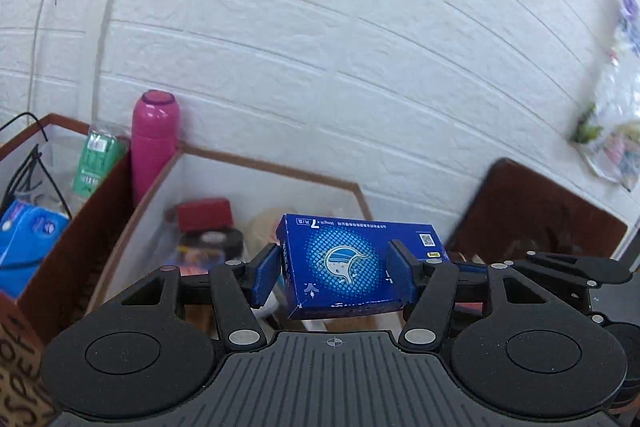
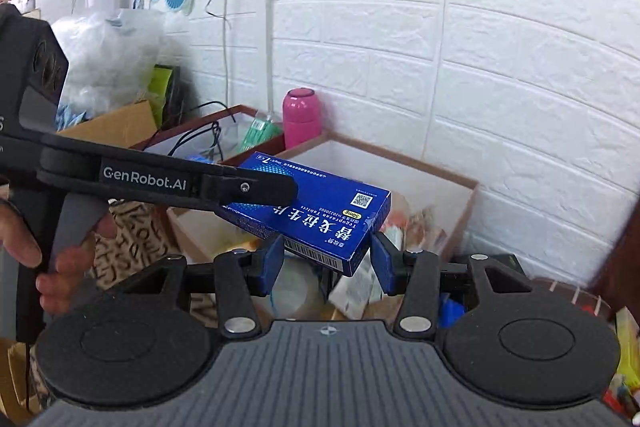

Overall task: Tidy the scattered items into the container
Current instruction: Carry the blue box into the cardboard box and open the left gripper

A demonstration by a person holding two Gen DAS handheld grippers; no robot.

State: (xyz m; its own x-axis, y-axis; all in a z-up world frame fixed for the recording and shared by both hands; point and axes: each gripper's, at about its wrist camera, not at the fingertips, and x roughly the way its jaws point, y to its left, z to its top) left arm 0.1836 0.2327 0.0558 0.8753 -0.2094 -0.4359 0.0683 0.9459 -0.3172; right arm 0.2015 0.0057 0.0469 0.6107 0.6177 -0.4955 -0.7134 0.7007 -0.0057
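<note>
- The blue tablet box (image 2: 320, 211) hung in the air above the white-lined container (image 2: 472, 187), the open-topped bin with the brown rim that stood against the white brick wall (image 2: 500, 47)
- In the left wrist view the left gripper (image 1: 336, 273) had its blue pads (image 1: 266, 277) spread around the box; the far pad looked pressed to the box face, while a sliver of gap showed at the near pad, so whether that grip was firm could not be told from this view
- In the right wrist view the right gripper (image 2: 326, 261) bracketed the barcode end of the box, its pads close on either side; contact looked likely on one side, but I could not tell if it was truly clamped
- The left tool's black finger crossed the box from the left in that same view, lying over its top face, with the person's hand (image 2: 48, 247) on the trigger handle
- Judged from this, the step in hand was a carry or a hand-over of the box above the bin
- The container already held mixed clutter, including a dark red box (image 1: 204, 213)
- A pink bottle (image 1: 154, 143) stood behind the bin's corner, beside a second brown box (image 1: 80, 227) holding a green packet (image 1: 96, 163)
- The next move would call for lowering the box inside the rim and letting only one tool release at a time, lest it tip out
</note>
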